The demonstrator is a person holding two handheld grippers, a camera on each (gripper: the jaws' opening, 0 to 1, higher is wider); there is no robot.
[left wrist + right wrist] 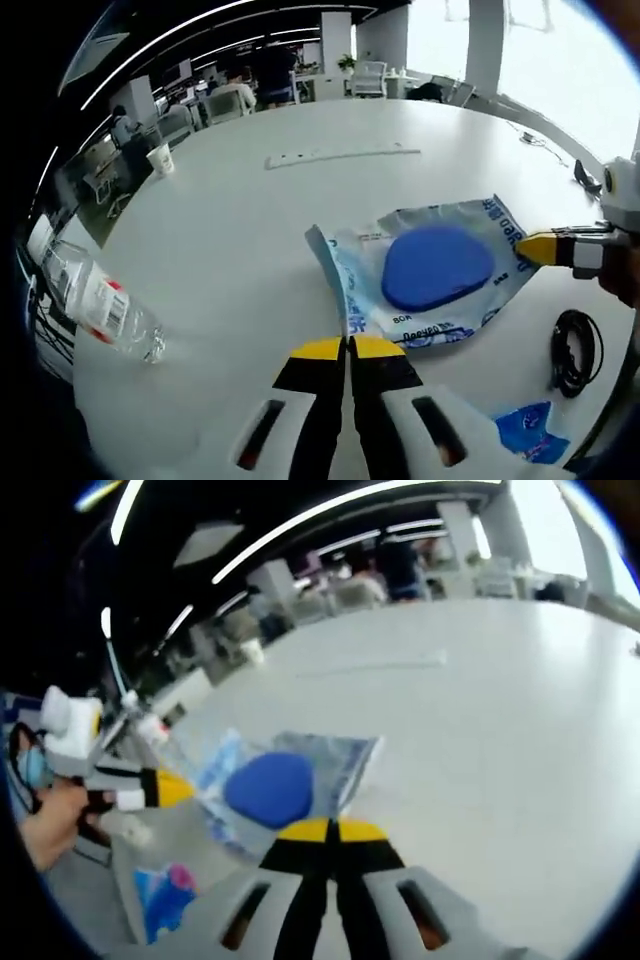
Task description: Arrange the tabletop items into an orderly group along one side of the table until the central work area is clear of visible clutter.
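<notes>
Both claws pinching the pouch, ready to carry it to the tabletop's edge.

I have the clear printed plastic pouch with the blue oval pad inside point(440, 275) gripped at two opposite ends: my left claw point(348, 347) is closed on its near edge, and my right claw point(327, 829) is closed on the other edge, its yellow tip also visible beside the pouch in the left gripper view. The pouch lies flat on the white round tabletop point(250, 230), its long axis running from one claw to the other, the pad's broad end toward my right claw. I judge this the gathering step, early on: beside the pouch sit a coiled black cable point(575, 350), a small blue packet point(530, 432), and farther off a clear plastic bottle with a red label point(105, 310). Next I should lift evenly with both claws, keeping the pouch taut, and set it toward one side.
</notes>
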